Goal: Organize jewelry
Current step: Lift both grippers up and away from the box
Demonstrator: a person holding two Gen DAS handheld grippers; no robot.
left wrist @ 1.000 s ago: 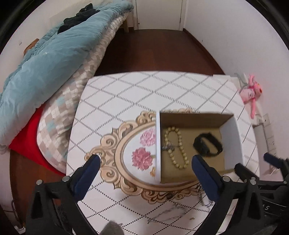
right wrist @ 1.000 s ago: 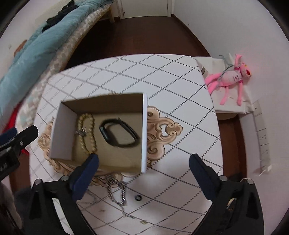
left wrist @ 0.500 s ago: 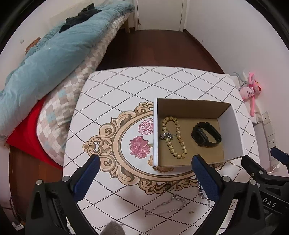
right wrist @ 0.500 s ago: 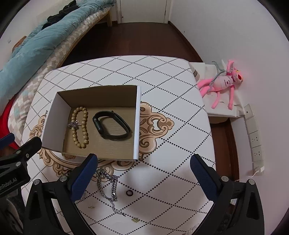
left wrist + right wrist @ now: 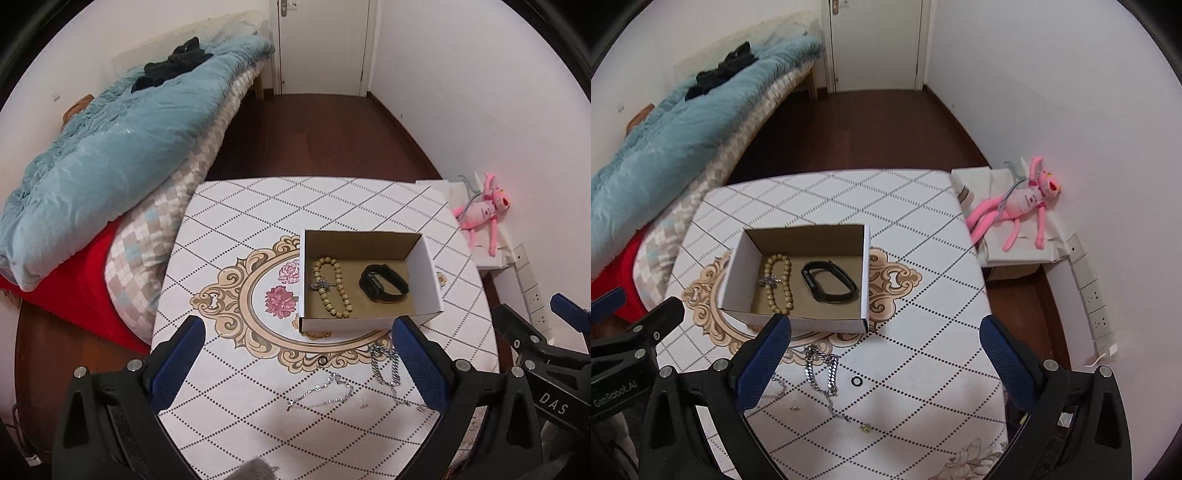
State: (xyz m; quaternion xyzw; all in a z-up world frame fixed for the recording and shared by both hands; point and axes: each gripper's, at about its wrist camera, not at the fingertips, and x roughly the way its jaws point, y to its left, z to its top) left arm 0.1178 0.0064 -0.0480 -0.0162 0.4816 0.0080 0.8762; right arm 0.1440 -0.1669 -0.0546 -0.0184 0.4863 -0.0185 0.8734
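Both sets of fingers spread, empty. Silver chain [image 5: 822,373] just beyond right gripper [image 5: 884,360], nearer its left finger, lengthwise toward box [image 5: 798,321].

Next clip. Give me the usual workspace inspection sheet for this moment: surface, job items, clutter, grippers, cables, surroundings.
Surface: table with a diamond-print cloth.
Job's things: open box holding a bead bracelet and a black band; on the cloth lie a thick chain, a thin chain, a black ring and a small gold piece.
Clutter: nothing seen.
Grippers: left gripper and right gripper open, empty, above the near edge.
Cables: nothing seen.
Surroundings: bed, door, pink toy, wall sockets.
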